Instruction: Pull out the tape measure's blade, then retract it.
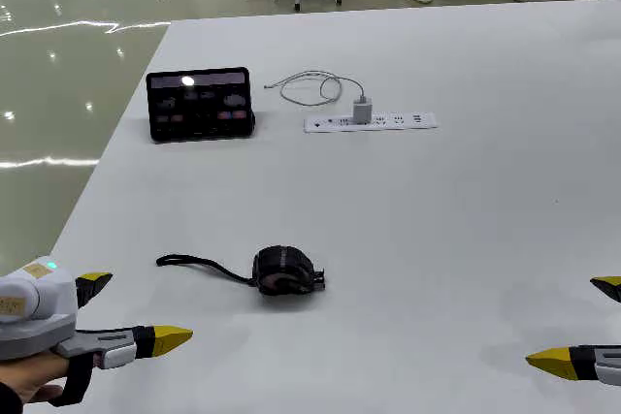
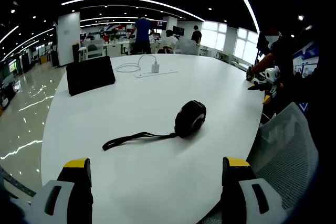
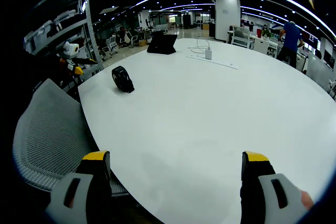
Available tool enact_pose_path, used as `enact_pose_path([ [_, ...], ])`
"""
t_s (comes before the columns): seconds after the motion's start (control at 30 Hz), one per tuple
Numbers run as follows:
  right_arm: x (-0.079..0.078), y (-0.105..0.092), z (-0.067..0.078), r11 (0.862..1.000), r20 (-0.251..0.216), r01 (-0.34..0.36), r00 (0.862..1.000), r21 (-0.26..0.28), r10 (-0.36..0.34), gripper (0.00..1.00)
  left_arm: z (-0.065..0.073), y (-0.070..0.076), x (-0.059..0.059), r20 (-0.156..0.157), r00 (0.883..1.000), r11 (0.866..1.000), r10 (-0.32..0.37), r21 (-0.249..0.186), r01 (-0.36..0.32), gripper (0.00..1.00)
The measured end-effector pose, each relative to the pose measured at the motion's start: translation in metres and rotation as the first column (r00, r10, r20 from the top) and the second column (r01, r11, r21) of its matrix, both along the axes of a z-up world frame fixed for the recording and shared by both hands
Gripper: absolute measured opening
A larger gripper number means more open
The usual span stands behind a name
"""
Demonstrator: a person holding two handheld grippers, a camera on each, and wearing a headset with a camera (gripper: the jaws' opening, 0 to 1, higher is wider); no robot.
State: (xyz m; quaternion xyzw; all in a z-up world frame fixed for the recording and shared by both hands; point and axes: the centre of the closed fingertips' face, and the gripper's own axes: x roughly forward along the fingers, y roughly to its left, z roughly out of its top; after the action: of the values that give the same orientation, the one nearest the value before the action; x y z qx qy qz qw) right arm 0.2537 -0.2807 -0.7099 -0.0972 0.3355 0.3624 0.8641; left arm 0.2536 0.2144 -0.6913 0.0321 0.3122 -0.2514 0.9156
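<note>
The left gripper (image 2: 157, 163) is held at the near edge of the white tabletop (image 2: 157, 85), its yellow-tipped jaws spread wide and empty. The right gripper (image 3: 176, 157) is held further along that edge, equally wide and empty. Between them, nearer the left one, the black round-cased tape measure (image 2: 190, 118) lies close to the near edge, its black wrist strap (image 2: 136, 139) trailing toward the left edge.

The case is judged compact, rigid and fairly heavy, and best clamped across its flat sides. The blade will be springy and is best drawn by its end hook.

In the head view a small tab (image 1: 319, 283) at the case's right is perhaps that hook. The left gripper view presents the round side face. In the right gripper view the case is too small for the hook to be made out.
</note>
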Motion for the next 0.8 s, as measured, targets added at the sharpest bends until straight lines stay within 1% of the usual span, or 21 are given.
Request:
enact_pose_path([
  [0.03,0.0001,0.0001,0.0002,1.000,0.001,0.000,1.000,0.000,0.000,1.00,-0.0003,-0.0020,-0.0012,-0.010,1.000,1.000,-0.002,-0.020,0.002,1.00],
  [0.1,-0.0003,0.0004,0.0003,1.000,0.000,0.001,1.000,0.001,-0.001,1.00,-0.0011,-0.0009,-0.0013,-0.004,1.000,1.000,-0.007,-0.005,0.007,1.00],
  [0.17,-0.0007,0.0009,0.0002,1.000,-0.002,-0.002,1.000,0.002,0.002,1.00,-0.0012,-0.0018,-0.0020,-0.008,1.000,1.000,-0.007,-0.010,0.007,1.00],
  [0.23,-0.0006,0.0009,0.0002,1.000,-0.002,-0.002,1.000,0.001,0.002,1.00,-0.0006,-0.0016,-0.0018,-0.003,1.000,1.000,-0.006,-0.011,0.006,1.00],
  [0.3,-0.0002,0.0006,0.0003,1.000,0.000,-0.001,1.000,0.001,0.001,1.00,-0.0014,-0.0021,-0.0027,-0.009,1.000,1.000,-0.009,-0.012,0.009,1.00],
  [0.5,0.0007,0.0005,0.0007,1.000,0.006,-0.003,1.000,0.003,0.003,1.00,-0.0026,-0.0026,-0.0029,-0.015,1.000,1.000,-0.017,-0.014,0.016,1.00],
  [0.57,-0.0002,0.0018,0.0003,1.000,-0.003,-0.009,1.000,0.005,0.010,1.00,-0.0021,-0.0025,-0.0014,-0.006,1.000,1.000,-0.024,-0.013,0.024,1.00],
  [0.67,0.0005,0.0019,0.0000,1.000,-0.003,-0.013,1.000,0.003,0.013,1.00,-0.0032,-0.0006,0.0000,-0.017,1.000,1.000,-0.023,-0.017,0.023,1.00],
  [0.73,0.0021,0.0014,0.0002,1.000,0.003,-0.014,1.000,-0.004,0.014,1.00,-0.0034,-0.0022,-0.0009,-0.022,0.999,0.999,-0.035,-0.027,0.035,1.00],
  [0.8,0.0031,0.0029,0.0005,1.000,0.002,-0.018,1.000,-0.001,0.018,1.00,-0.0035,-0.0026,-0.0006,-0.030,0.999,0.999,-0.042,-0.026,0.041,1.00],
])
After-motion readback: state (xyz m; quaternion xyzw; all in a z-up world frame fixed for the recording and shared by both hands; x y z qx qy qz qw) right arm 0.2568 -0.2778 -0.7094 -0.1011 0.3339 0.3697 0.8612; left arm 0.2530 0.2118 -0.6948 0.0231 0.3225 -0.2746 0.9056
